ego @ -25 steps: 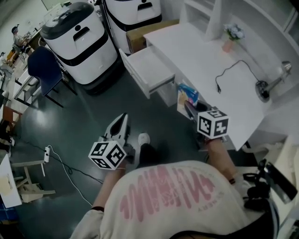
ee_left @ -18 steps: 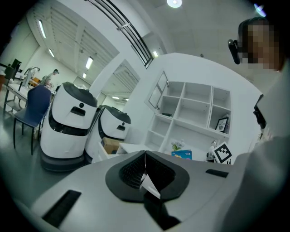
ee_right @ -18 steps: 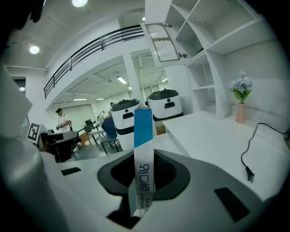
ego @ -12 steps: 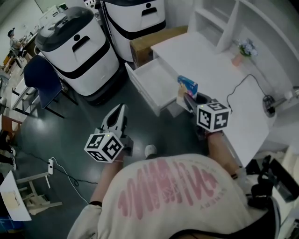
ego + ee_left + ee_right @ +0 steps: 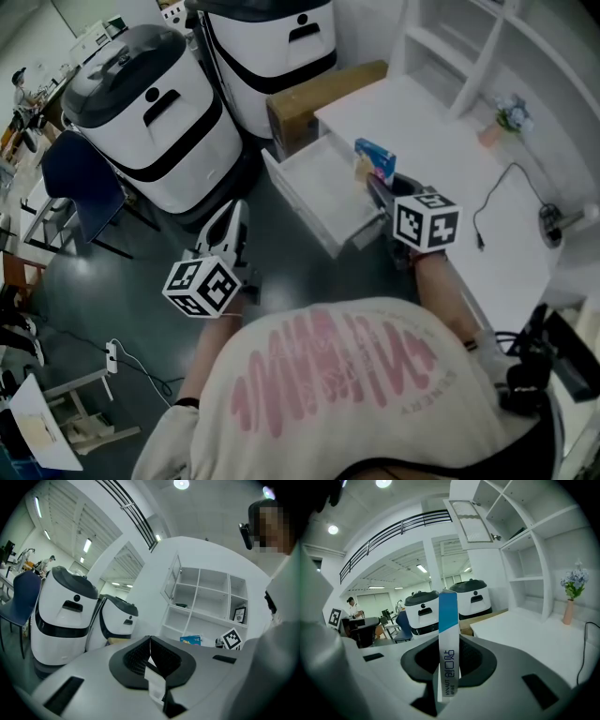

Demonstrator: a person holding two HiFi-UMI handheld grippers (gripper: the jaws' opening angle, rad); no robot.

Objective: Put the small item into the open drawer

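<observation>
Blue and white, the thin flat box [image 5: 447, 634] stands pinched between the right gripper's [image 5: 374, 186] fingers. It is over one side of the open white drawer [image 5: 314, 180], beside the smooth white worktop [image 5: 431, 141]. The left gripper's [image 5: 150, 643] fingers are pressed together, holding nothing, above the dark floor [image 5: 141, 272].
</observation>
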